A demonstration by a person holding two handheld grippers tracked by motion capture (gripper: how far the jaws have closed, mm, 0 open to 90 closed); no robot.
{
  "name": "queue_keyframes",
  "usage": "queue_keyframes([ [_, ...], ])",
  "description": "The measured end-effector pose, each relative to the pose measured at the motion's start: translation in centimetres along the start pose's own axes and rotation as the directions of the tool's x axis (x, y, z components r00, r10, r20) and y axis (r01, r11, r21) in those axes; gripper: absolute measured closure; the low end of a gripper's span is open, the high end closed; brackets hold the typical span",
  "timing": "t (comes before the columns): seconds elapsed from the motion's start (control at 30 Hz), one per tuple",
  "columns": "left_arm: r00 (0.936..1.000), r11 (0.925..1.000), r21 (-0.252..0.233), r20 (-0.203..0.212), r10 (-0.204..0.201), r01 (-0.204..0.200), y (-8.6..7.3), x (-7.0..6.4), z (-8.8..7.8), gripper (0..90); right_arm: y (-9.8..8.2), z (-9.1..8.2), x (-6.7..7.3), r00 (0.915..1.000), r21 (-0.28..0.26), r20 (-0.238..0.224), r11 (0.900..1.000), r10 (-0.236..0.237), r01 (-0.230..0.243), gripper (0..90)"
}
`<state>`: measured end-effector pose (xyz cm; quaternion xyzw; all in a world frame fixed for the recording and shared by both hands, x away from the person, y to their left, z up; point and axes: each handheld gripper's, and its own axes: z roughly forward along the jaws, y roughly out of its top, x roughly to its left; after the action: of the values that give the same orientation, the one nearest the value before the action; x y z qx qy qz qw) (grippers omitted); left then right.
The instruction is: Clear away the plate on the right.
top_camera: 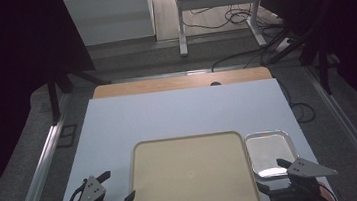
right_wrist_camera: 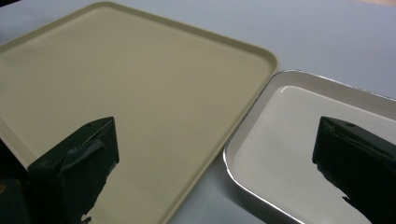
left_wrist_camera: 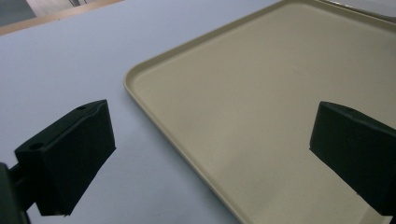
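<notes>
A large beige tray (top_camera: 188, 144) lies flat on the pale blue table top, with nothing on it. A small shiny metal tray (top_camera: 269, 152) sits right beside it on the right, bare inside. My left gripper (top_camera: 117, 186) is open at the beige tray's near left corner, its jaws straddling the tray's left rim (left_wrist_camera: 154, 116). My right gripper (top_camera: 274, 176) is open at the near right, one jaw over the beige tray (right_wrist_camera: 140, 93) and the other over the metal tray (right_wrist_camera: 280, 154). Nothing is between either pair of jaws.
The blue sheet (top_camera: 183, 112) covers most of a wooden table (top_camera: 182, 82). Beyond it are grey floor, a desk frame (top_camera: 218, 16) and loose cables (top_camera: 242, 56). Metal rails (top_camera: 40, 165) run along both sides of the table.
</notes>
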<state>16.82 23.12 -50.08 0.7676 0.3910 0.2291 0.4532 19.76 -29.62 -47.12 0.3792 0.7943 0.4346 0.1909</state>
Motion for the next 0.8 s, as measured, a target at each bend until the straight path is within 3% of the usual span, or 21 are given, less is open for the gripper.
queue_keyframes([
  [0.17, 1.0000, 1.0000, -0.001, 0.000, 0.005, -0.005, -0.06, -0.07, -0.09, 0.0, 0.04, -0.28, -0.50, 0.9997, -0.020, 0.007, 1.000, 0.023, -0.023, 0.0],
  [0.3, 0.9998, 0.9998, 0.006, -0.002, 0.019, -0.019, -0.02, -0.16, 0.00, 0.0, -0.02, -0.08, -0.66, 0.9993, -0.002, -0.005, 0.999, 0.036, -0.036, 0.0],
  [0.8, 1.0000, 0.9999, 0.014, -0.002, 0.009, -0.009, -0.02, -0.10, 0.04, 0.7, 0.02, 0.37, -0.60, 0.9999, 0.020, -0.011, 1.000, 0.010, -0.010, 0.0],
])
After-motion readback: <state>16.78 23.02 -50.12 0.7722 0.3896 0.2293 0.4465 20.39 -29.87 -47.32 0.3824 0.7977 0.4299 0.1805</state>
